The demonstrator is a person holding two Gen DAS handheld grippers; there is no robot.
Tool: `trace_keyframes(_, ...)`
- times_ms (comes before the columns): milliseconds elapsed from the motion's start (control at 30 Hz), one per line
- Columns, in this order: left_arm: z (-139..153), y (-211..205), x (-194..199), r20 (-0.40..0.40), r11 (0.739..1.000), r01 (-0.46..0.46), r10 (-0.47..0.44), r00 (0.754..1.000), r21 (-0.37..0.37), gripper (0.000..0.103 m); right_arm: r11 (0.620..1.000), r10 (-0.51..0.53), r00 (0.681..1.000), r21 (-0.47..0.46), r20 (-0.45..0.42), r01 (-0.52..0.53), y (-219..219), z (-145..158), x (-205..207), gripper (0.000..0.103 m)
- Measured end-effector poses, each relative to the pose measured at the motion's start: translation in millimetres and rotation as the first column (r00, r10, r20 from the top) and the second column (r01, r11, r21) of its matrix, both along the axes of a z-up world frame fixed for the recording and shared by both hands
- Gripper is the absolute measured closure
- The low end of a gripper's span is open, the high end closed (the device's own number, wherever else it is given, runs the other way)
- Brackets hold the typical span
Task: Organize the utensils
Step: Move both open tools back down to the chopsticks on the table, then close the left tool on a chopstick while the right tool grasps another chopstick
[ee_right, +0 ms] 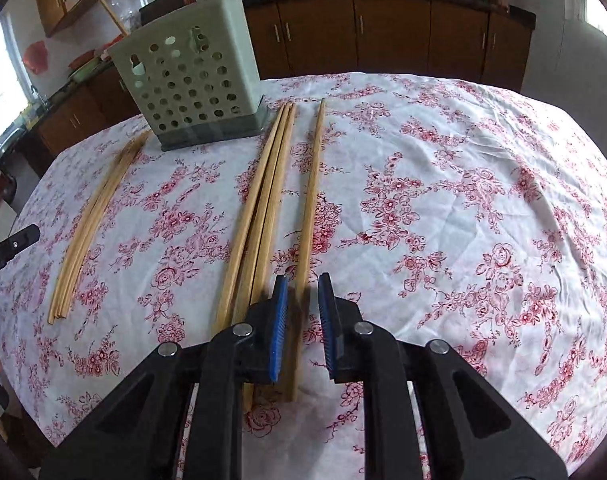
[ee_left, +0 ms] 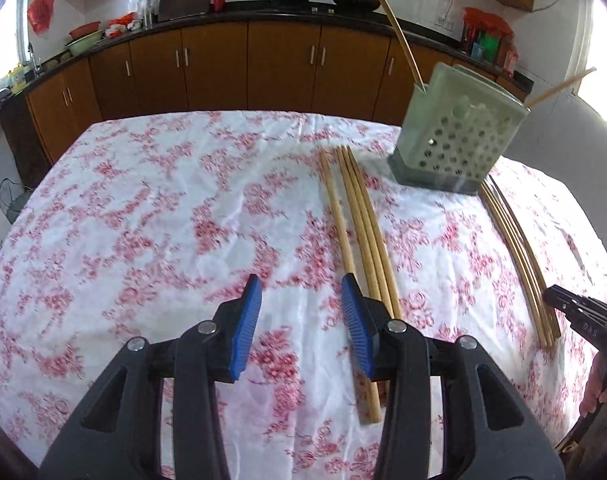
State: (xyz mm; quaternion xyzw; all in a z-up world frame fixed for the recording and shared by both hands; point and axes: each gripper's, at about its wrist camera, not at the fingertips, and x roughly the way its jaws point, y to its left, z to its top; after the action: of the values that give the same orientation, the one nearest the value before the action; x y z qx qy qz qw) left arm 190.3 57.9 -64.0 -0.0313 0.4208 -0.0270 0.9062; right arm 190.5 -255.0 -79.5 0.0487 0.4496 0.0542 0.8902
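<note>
A pale green perforated utensil holder (ee_left: pixel 459 140) (ee_right: pixel 191 80) stands on the flowered tablecloth with chopsticks (ee_left: pixel 391 20) sticking out of it. Left of it lies a row of several wooden chopsticks (ee_left: pixel 355 216) (ee_right: pixel 99 208). My left gripper (ee_left: pixel 300 280) hovers open just left of that row, nothing between its blue pads, and the near ends run under its right finger. Right of the holder lie three chopsticks together (ee_right: pixel 263 208) and a single chopstick (ee_right: pixel 313 184). My right gripper (ee_right: pixel 302 280) straddles the single one's near end, with a narrow gap still showing beside each pad.
The table (ee_left: pixel 163 208) carries a white cloth with red flowers. Brown kitchen cabinets (ee_left: pixel 283 68) and a dark counter with woks and bowls run behind it. A hand (ee_left: pixel 599 380) holds the right gripper at the table's right edge.
</note>
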Motion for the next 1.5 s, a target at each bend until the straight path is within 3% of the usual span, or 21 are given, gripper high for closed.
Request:
trace_keyframes(67,-2.0,-7.9,1.2,-0.009,1.0,0.011,-0.011,1.0,0.0,0.061,0.999,-0.024,1.0,-0.043,0.013,0.024,-3.0,-4.6,-4.1,0.095)
trace_keyframes(200,-8.9,-20.6,2.0,-0.033,0.999,0.052,-0.053,0.998,-0.013,0.069,0.995,-0.096,0.995,-0.013,0.012,0.096,-23.2,-5.9,-6.9,0.095)
trace_keyframes(300,-14.9,-28.9,5.2,-0.06,0.998,0.063,-0.062,0.996,0.01,0.079,0.996,-0.085,0.996,-0.023,0.013,0.085,-24.0,-5.6,-8.4,0.095)
trace_keyframes(467,-24.7,-35.0,7.5,-0.09,0.997,0.079,-0.079,0.993,0.003,0.084,0.997,-0.077,0.997,-0.023,0.017,0.077,-22.8,-6.7,-10.7,0.095)
trace_keyframes(700,-28.8,-43.7,6.8,-0.09,0.995,0.069,-0.063,0.994,0.068,0.094,0.998,-0.05,0.998,-0.047,0.026,0.051,-18.1,-6.6,-20.3,0.095)
trace_keyframes(833,-28.1,-31.8,16.6,-0.088,0.998,0.042,-0.037,0.995,0.052,0.094,0.998,-0.038,0.999,-0.056,0.032,0.04,-18.3,-6.1,-20.5,0.095)
trace_keyframes(1100,-29.6,9.3,37.6,-0.039,0.999,-0.042,0.043,0.998,0.025,0.092,0.99,-0.115,0.992,-0.077,0.057,0.119,-43.7,-5.2,-0.6,0.095)
trace_keyframes(1500,-30.8,7.2,37.5,-0.028,0.998,-0.048,0.049,0.998,0.042,0.092,0.99,-0.116,0.991,-0.073,0.063,0.121,-45.4,-6.7,-4.2,0.095)
